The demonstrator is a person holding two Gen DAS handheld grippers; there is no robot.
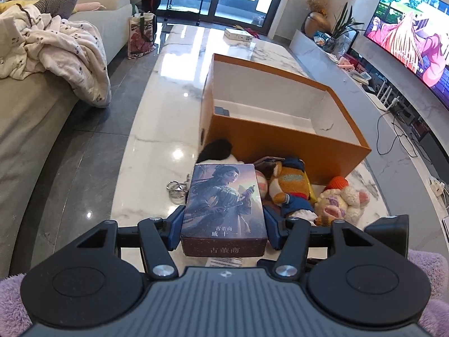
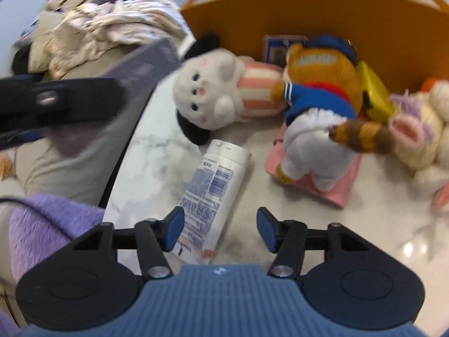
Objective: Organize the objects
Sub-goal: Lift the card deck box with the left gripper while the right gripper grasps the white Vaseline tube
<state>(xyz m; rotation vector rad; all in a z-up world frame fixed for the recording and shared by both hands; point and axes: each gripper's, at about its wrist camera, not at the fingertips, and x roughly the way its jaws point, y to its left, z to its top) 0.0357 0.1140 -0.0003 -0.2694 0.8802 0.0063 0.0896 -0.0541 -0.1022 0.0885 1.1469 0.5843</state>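
Currently the left tongs [image 1: 223,224] clench an illustrated card box [image 1: 223,205]; it may clip the orange storage box [image 1: 280,137] wall. Right tongs [image 2: 220,229] gape over a lotion tube [image 2: 212,193].

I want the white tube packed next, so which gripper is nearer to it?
Right. The right gripper hangs open directly over the white tube's lower end on the marble table. The left gripper is shut on the illustrated box.
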